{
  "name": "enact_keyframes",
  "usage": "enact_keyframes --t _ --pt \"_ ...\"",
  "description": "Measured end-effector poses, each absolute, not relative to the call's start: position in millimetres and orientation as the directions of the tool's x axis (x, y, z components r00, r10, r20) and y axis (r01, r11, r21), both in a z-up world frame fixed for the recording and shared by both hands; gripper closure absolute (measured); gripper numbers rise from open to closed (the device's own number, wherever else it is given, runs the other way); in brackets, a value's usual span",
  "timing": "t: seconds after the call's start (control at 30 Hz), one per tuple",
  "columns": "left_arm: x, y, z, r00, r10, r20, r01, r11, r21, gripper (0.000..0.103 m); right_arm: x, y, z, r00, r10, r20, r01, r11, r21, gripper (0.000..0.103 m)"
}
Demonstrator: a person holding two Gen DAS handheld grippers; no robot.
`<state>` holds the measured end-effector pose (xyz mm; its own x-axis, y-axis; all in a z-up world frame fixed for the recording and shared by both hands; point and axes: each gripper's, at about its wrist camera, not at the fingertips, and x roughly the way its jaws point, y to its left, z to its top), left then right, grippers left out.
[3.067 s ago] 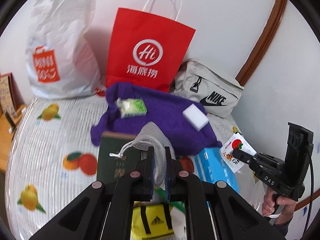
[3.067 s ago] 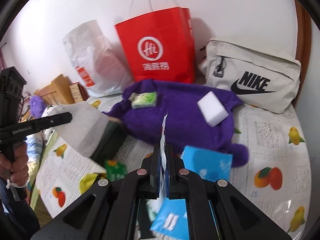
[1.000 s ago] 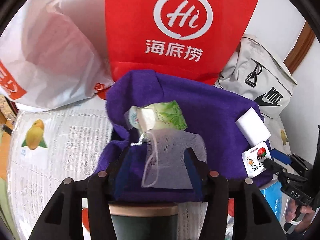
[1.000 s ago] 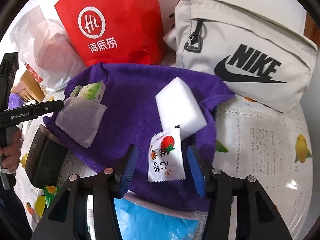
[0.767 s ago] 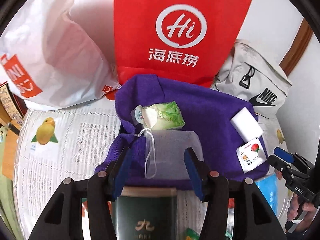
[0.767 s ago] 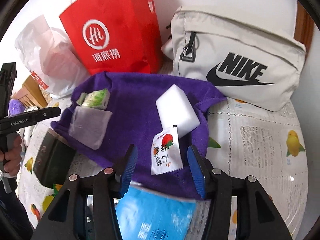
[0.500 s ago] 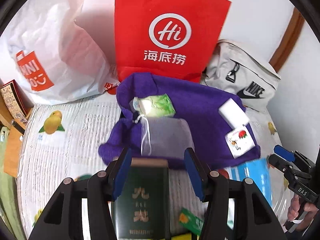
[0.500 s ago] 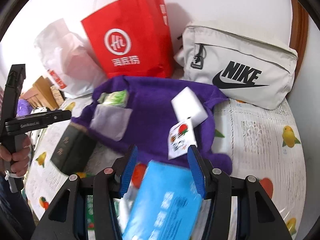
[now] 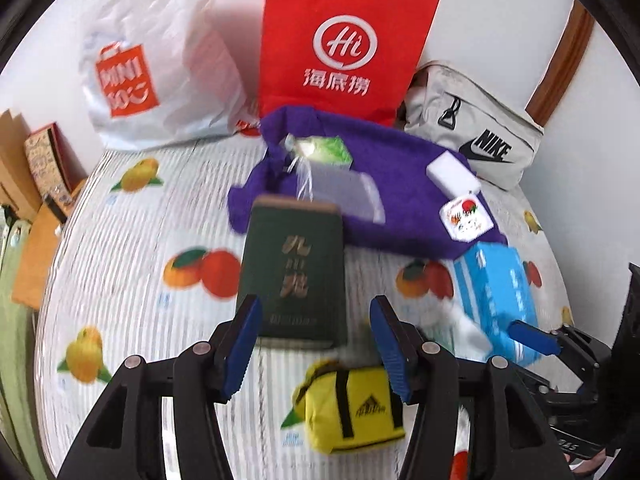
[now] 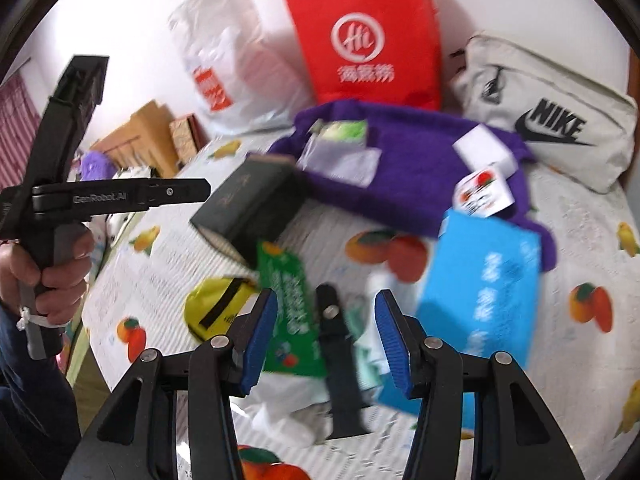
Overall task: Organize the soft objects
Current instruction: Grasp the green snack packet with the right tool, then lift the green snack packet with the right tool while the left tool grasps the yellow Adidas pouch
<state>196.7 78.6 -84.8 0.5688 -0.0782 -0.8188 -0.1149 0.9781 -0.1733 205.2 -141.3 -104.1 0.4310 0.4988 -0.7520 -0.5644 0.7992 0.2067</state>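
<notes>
A purple towel [image 9: 404, 208] lies at the back of the fruit-print table. On it rest a green tissue pack [image 9: 326, 150], a mesh pouch [image 9: 346, 196], a white sponge [image 9: 452, 172] and a snack sachet [image 9: 466, 218]. My left gripper [image 9: 314, 320] is open and empty above the near end of a dark green box [image 9: 296, 268], with a small yellow bag [image 9: 352, 408] just below it. My right gripper [image 10: 325, 312] is also open and empty, over a green packet [image 10: 290, 304] and a black strap [image 10: 340, 360]. A blue tissue box [image 10: 480, 280] sits to its right.
A red paper bag [image 9: 344, 40], a white plastic bag [image 9: 160, 64] and a beige Nike bag [image 9: 476, 128] stand along the wall behind the towel. Wooden furniture [image 10: 140, 132] is off the table's left edge. A hand [image 10: 48, 264] holds the left gripper's handle.
Both grippers, earlier shut on the mesh pouch and the sachet, have let them go on the purple towel. Both have drawn back toward the near side of the table.
</notes>
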Motion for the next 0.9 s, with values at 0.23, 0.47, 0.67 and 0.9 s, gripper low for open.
enact_keyframes --t 0.23,0.47,0.67,0.9 --pt "170 86 -103 0.554 -0.098 -0.826 -0.133 0.97 -0.204 0.049 191 -118 -120 0.406 0.489 -0.772 -0.615 0.771 0.165 0.068" --pt "162 96 -108 0.55 -0.111 -0.828 -0.143 0.964 -0.224 0.049 191 -105 -133 0.364 0.466 -0.807 -0.628 0.762 0.157 0.077" --pt "159 97 -115 0.542 -0.124 -0.831 -0.139 0.962 -0.234 0.049 194 -94 -143 0.339 0.447 -0.828 -0.636 0.757 0.149 0.072" --pt "158 101 -125 0.525 -0.138 -0.84 -0.142 0.959 -0.246 0.049 208 -81 -149 0.342 0.419 -0.841 -0.626 0.769 0.129 0.053"
